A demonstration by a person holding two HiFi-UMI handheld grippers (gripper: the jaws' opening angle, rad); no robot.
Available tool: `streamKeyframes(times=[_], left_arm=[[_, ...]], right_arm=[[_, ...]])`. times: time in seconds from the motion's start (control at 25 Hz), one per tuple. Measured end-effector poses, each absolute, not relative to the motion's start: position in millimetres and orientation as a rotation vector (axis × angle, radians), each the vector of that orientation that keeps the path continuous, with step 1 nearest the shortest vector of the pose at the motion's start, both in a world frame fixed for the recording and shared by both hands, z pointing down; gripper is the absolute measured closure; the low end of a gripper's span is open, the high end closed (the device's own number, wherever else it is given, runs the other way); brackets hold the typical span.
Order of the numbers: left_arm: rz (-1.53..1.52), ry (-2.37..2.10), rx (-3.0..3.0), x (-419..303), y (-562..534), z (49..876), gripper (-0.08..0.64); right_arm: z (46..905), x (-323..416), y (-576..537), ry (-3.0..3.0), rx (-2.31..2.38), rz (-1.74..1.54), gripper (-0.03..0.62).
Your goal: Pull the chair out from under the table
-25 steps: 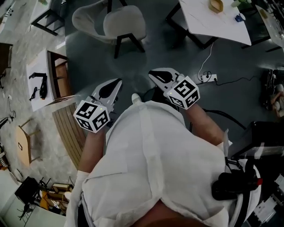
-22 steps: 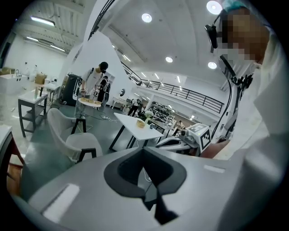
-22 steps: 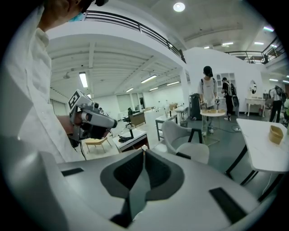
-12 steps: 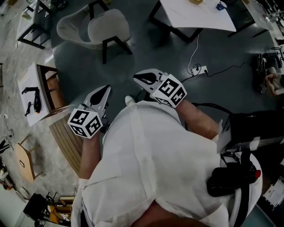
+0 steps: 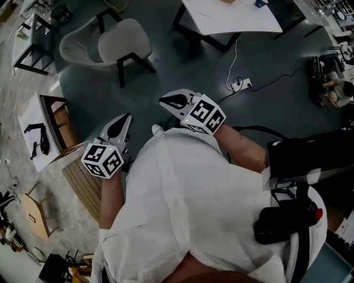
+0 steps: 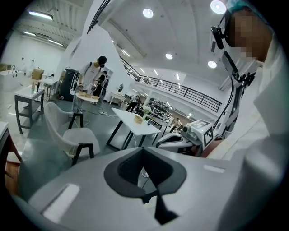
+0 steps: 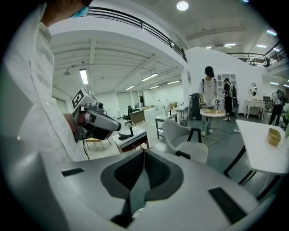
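Observation:
A white shell chair (image 5: 113, 43) with dark legs stands on the grey floor, apart from the white table (image 5: 229, 15) at the top of the head view. It also shows in the left gripper view as the chair (image 6: 74, 135) beside the table (image 6: 135, 122), and in the right gripper view as the chair (image 7: 189, 142) left of the table (image 7: 264, 146). My left gripper (image 5: 123, 121) and right gripper (image 5: 166, 100) are held close to the person's body, well short of the chair. Both are shut with nothing between the jaws.
A power strip with a cable (image 5: 239, 84) lies on the floor below the table. At the left stand a low white desk (image 5: 37, 130) with a black tool on it and a wooden slatted bench (image 5: 83, 177). People (image 7: 208, 97) stand at a round table in the distance.
In the head view the chair and table have slid toward the upper left as the camera shifted. Both grippers stay in front of the body, still shut.

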State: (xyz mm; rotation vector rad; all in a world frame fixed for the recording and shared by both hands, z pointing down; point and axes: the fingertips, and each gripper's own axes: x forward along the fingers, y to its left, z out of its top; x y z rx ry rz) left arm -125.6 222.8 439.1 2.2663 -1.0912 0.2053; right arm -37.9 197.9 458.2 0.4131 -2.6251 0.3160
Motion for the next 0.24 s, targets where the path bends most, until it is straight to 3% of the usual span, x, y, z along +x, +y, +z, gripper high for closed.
streamKeyframes(times=[0.24], left_arm=[[0.224, -1.071, 2.261, -115.3, 209.6, 441.7, 0.554]], right_arm=[[460.2, -28.9, 186.4, -2.621, 0.414, 0.326, 0.581]])
